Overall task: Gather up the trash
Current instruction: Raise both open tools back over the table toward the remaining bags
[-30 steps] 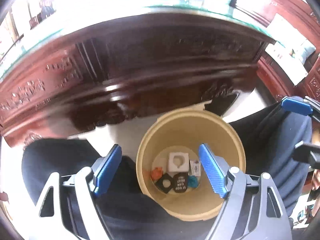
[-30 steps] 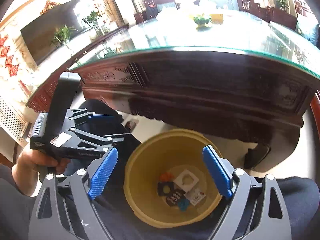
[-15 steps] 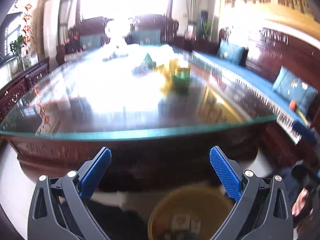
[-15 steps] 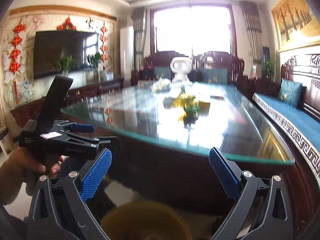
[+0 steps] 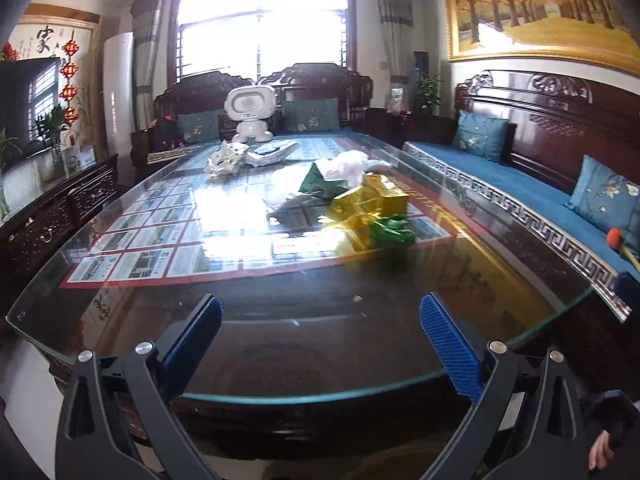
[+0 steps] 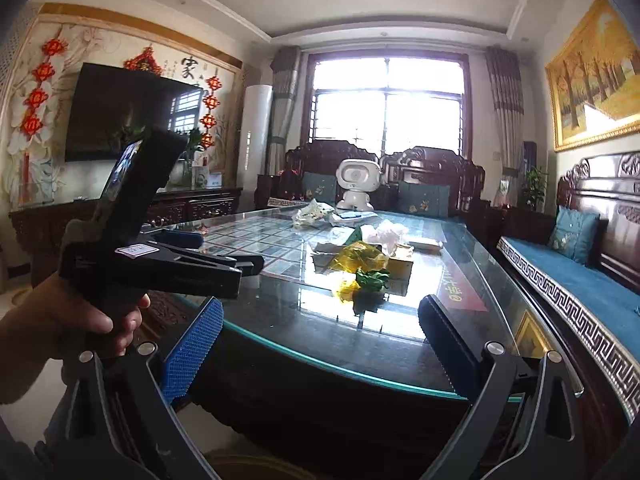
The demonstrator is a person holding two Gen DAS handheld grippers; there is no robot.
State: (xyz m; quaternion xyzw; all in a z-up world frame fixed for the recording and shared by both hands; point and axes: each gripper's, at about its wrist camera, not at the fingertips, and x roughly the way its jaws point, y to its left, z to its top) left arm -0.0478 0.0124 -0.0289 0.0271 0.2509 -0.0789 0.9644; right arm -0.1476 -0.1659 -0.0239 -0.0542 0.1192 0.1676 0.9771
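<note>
Trash lies on the glass-topped table (image 5: 280, 344): a crumpled green wrapper (image 5: 392, 230), yellow wrappers (image 5: 374, 200), white plastic (image 5: 348, 162), a crumpled paper (image 5: 224, 160). The same pile shows in the right wrist view, with the green wrapper (image 6: 374, 278) and yellow wrapper (image 6: 358, 258). My left gripper (image 5: 320, 336) is open and empty, near the table's front edge. My right gripper (image 6: 320, 340) is open and empty, to the right of the left gripper's body (image 6: 160, 264). The yellow bin's rim (image 6: 256, 466) barely shows at the bottom.
A white robot toy (image 5: 250, 112) stands at the table's far end. A blue-cushioned wooden bench (image 5: 520, 188) runs along the right. A carved sideboard (image 5: 52, 216) and a TV (image 6: 124, 116) are on the left.
Both grippers have tilted up from looking down into the yellow bin to looking across the tabletop. The bin has dropped almost out of view. Both stayed open.
</note>
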